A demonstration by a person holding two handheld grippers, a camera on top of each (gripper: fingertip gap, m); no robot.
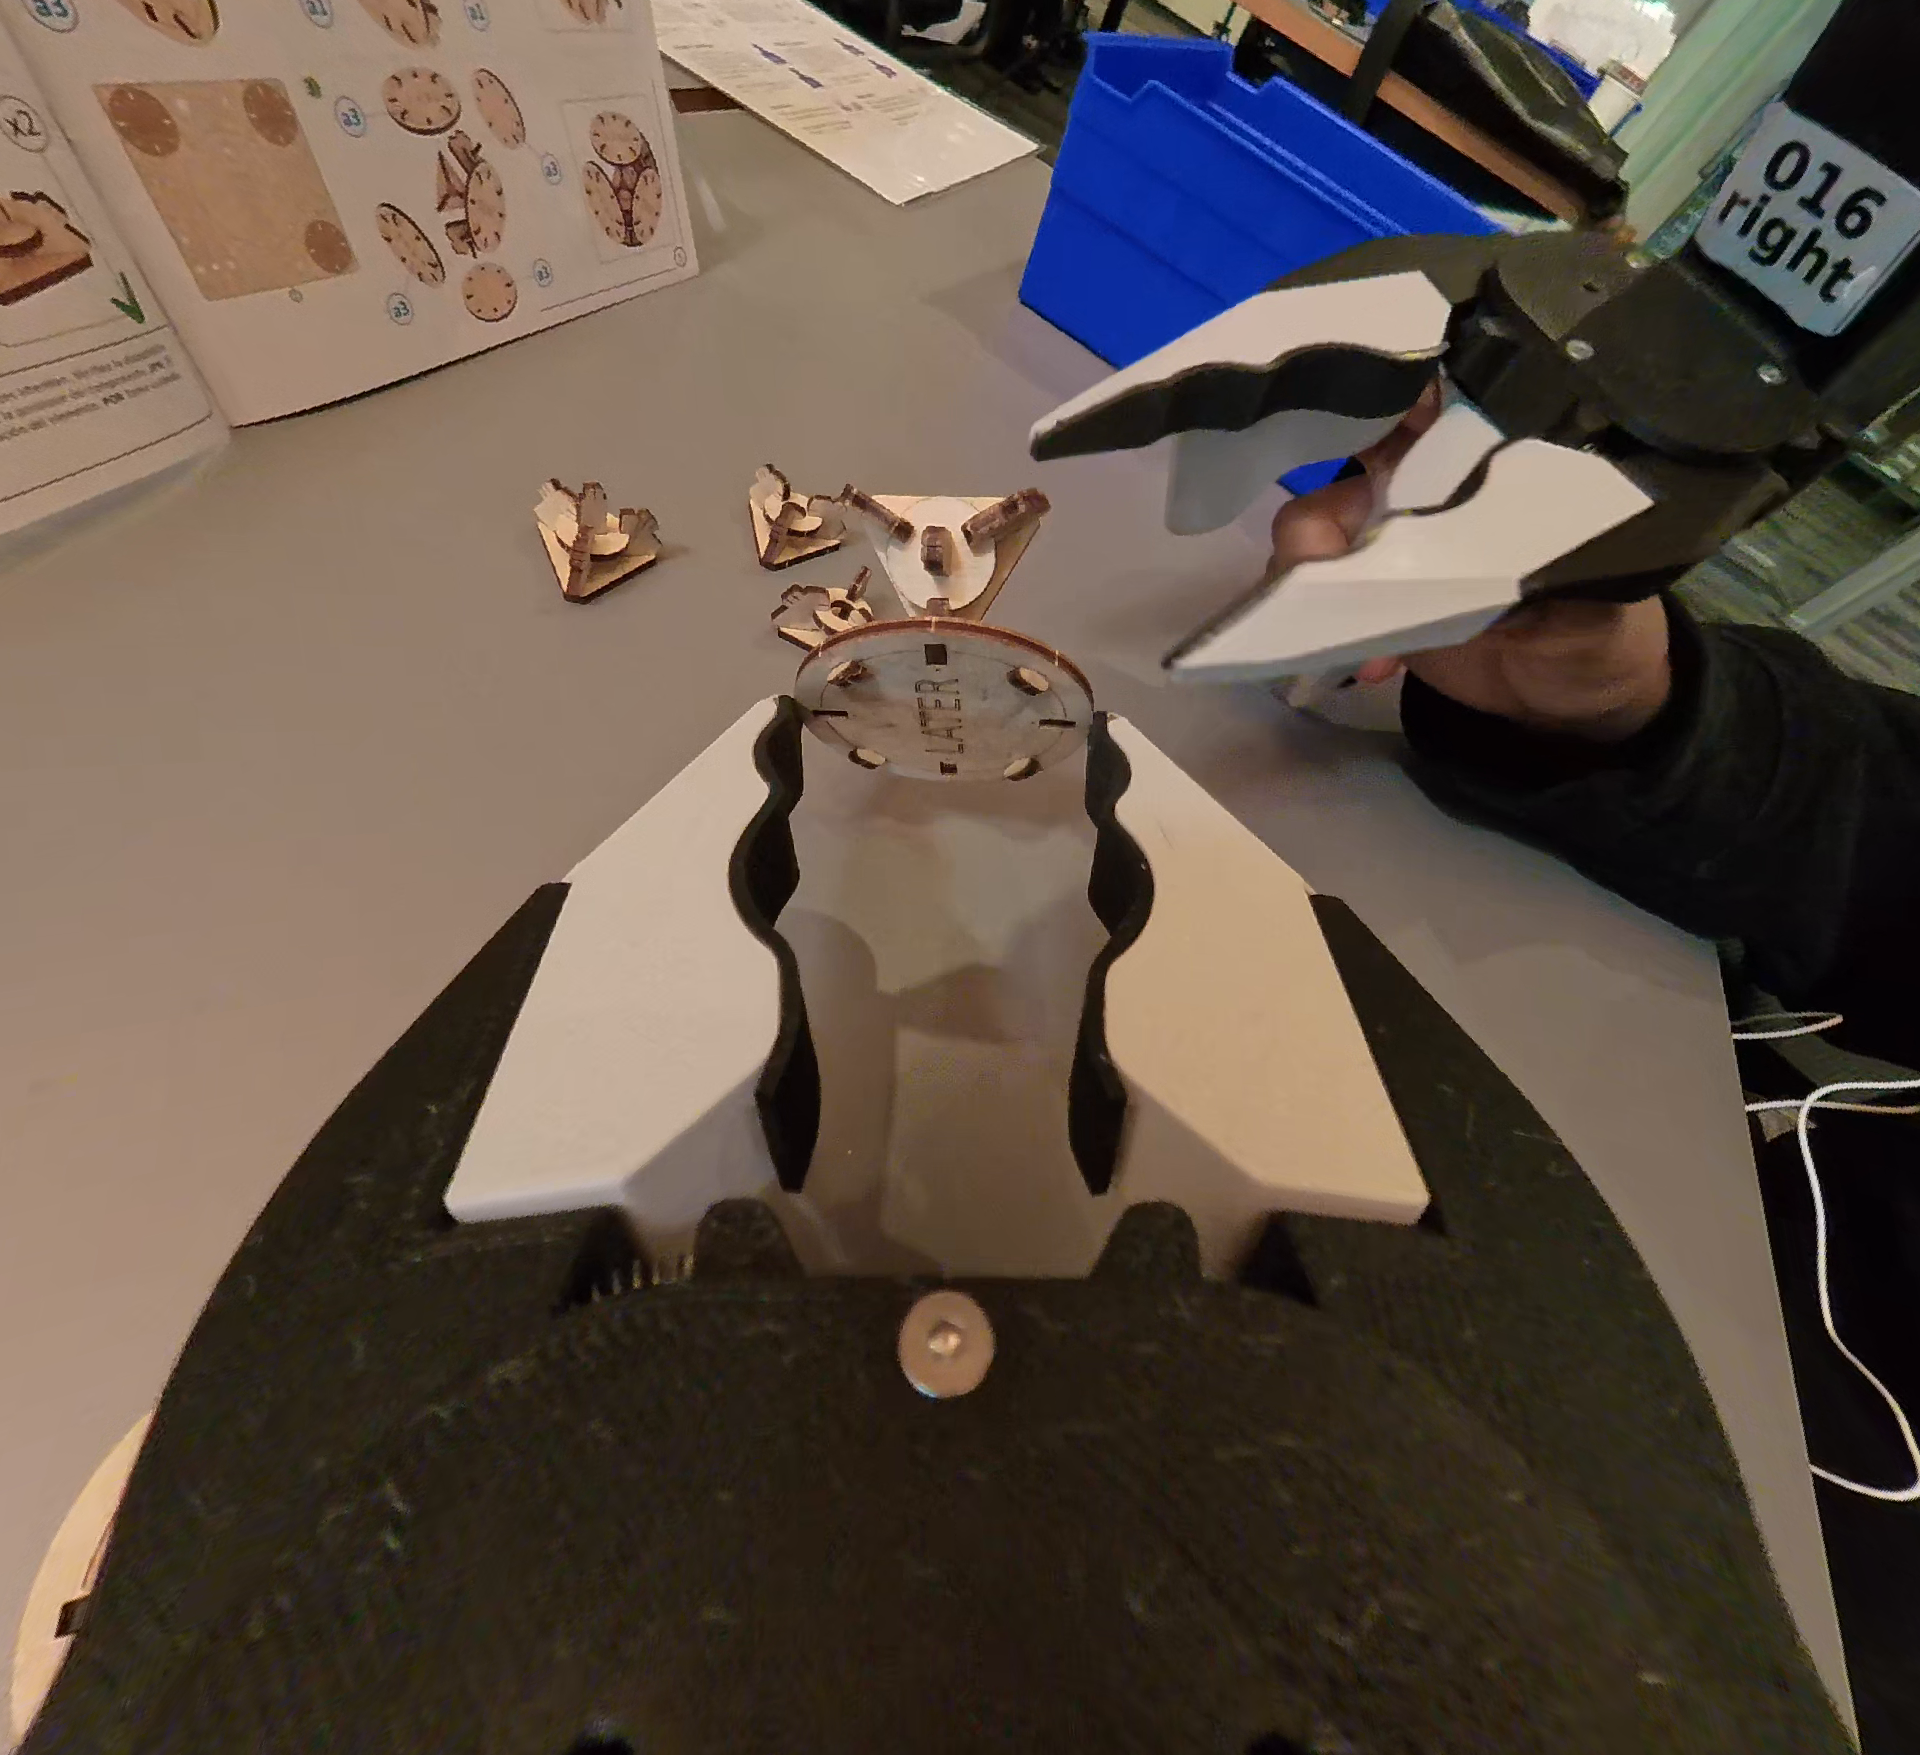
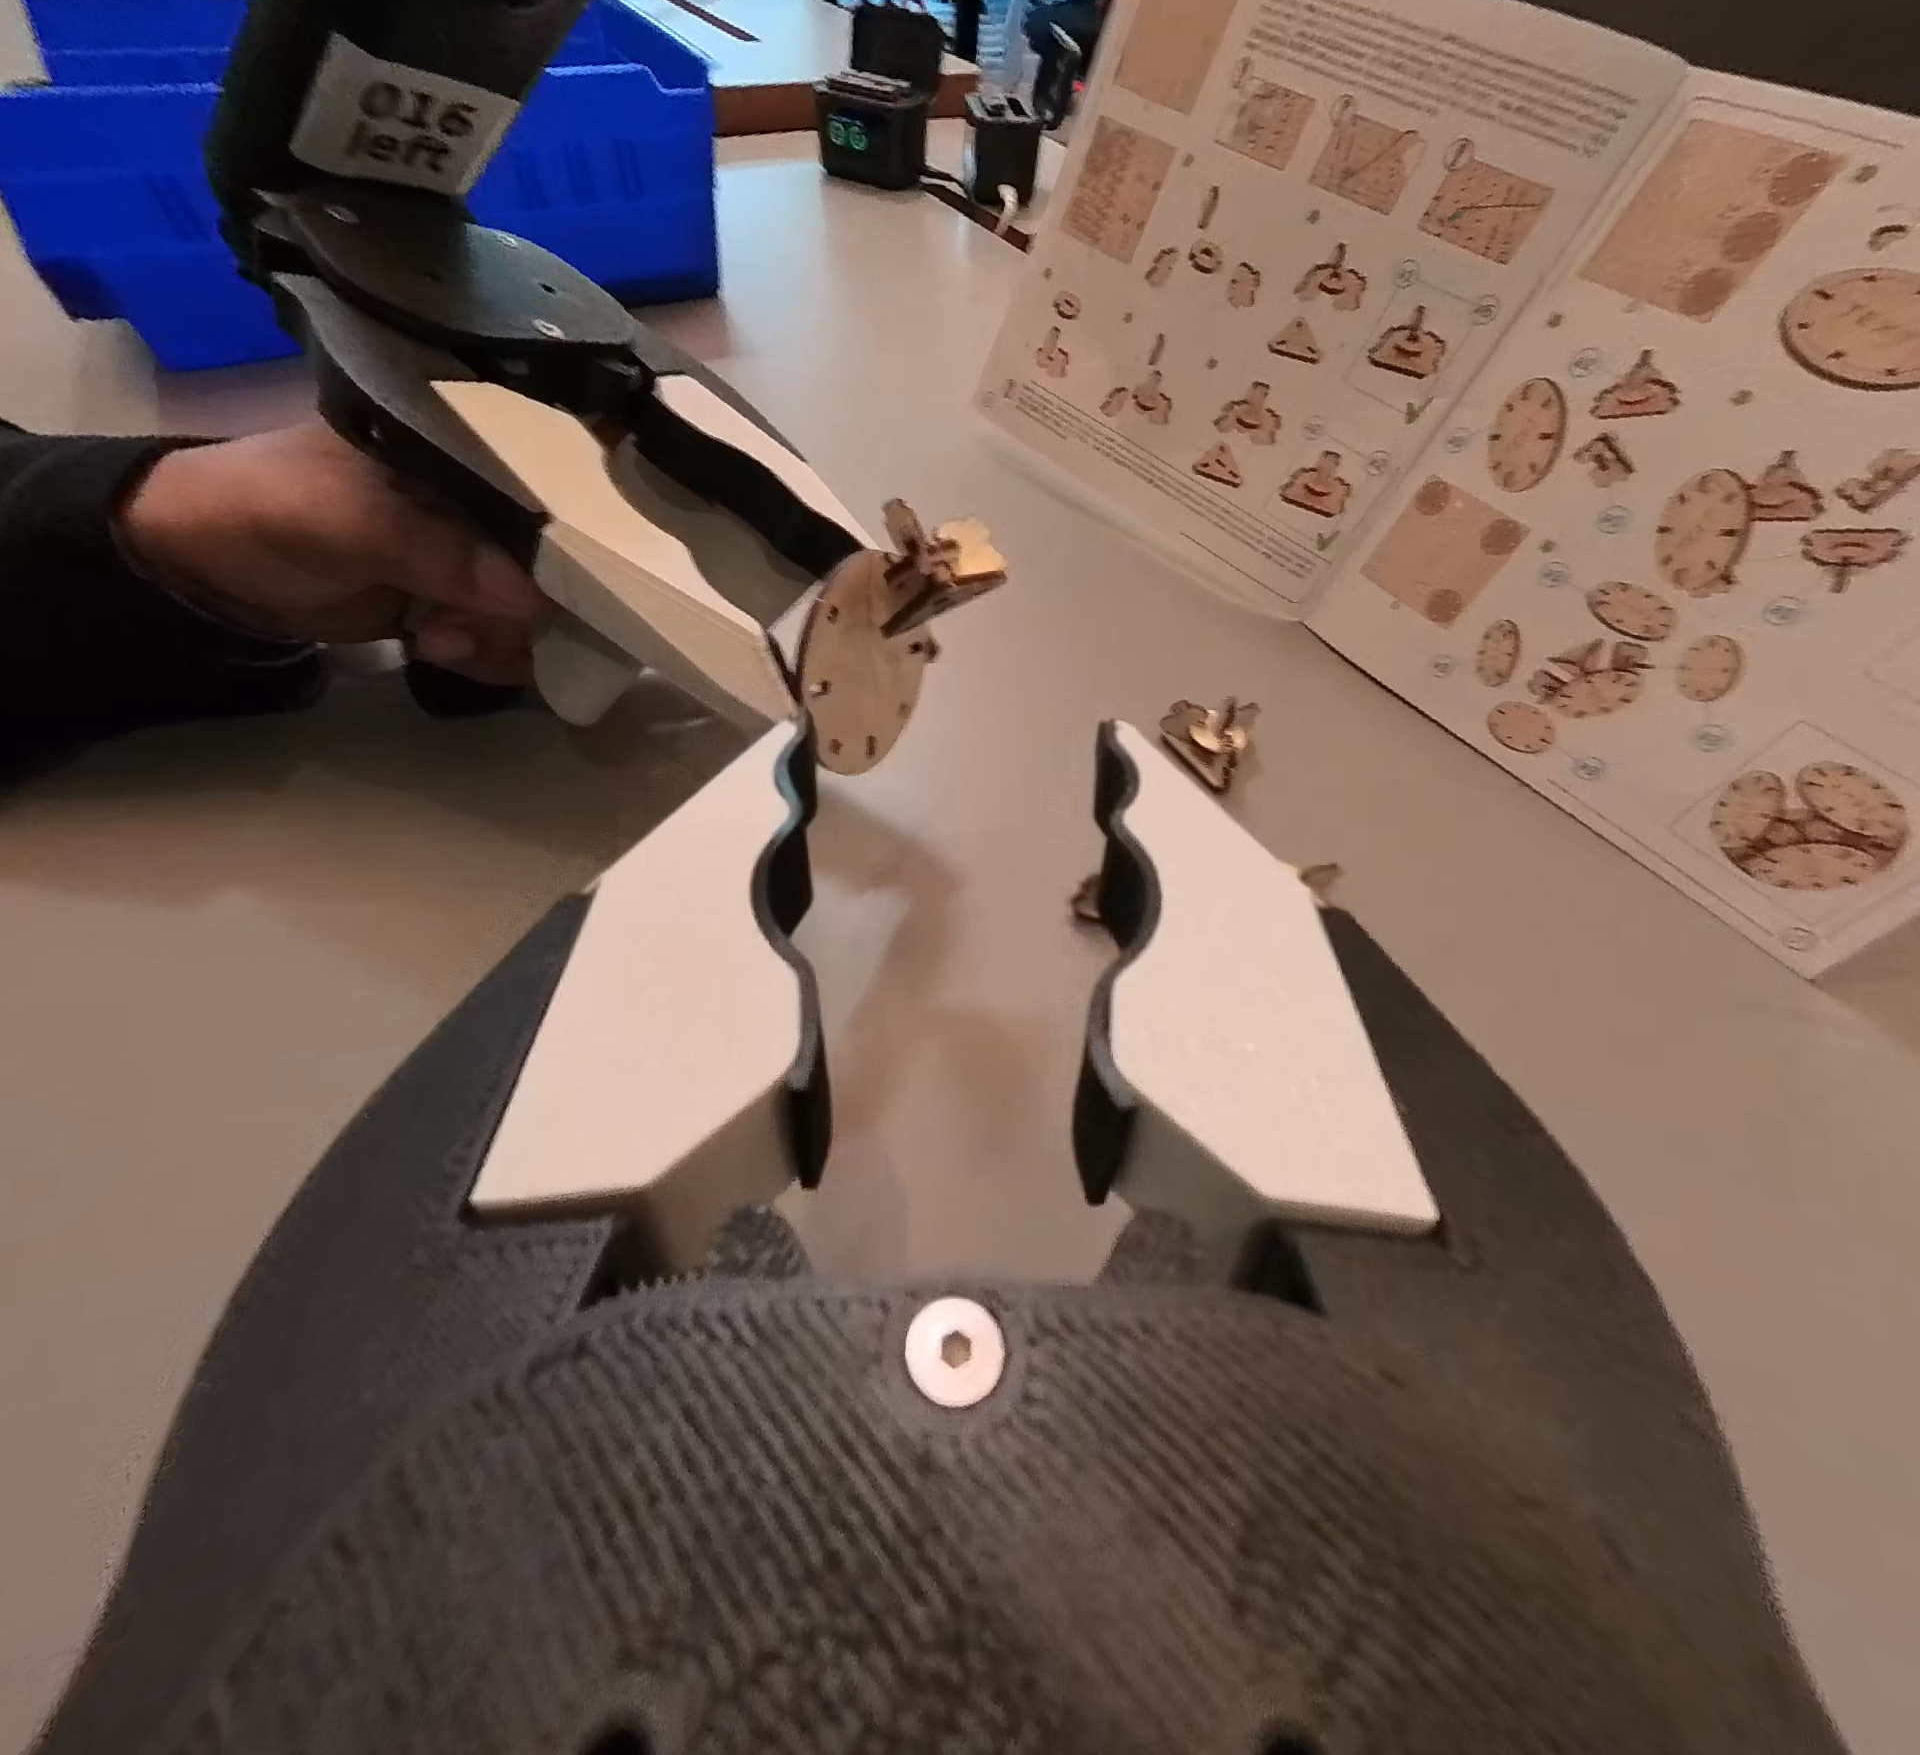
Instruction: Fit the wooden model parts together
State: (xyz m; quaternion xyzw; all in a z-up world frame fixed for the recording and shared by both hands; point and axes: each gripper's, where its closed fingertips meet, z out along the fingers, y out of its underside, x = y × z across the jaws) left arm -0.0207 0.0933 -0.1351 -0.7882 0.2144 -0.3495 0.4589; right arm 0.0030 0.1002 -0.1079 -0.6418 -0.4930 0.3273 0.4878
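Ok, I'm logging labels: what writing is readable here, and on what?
I can't copy writing; here is what bears it.
Wooden disc: engraved word.
White sticker, right gripper: print.
White sticker, left gripper: print.
Open booklet: circled tags, blurred small print.
Loose sheet: too blurred.

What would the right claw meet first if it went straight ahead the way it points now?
Nothing lies between its open fingers. Straight ahead is bare table, with the wooden disc held in the left claw just left of that line. Depth is unclear, so it might clip the disc.
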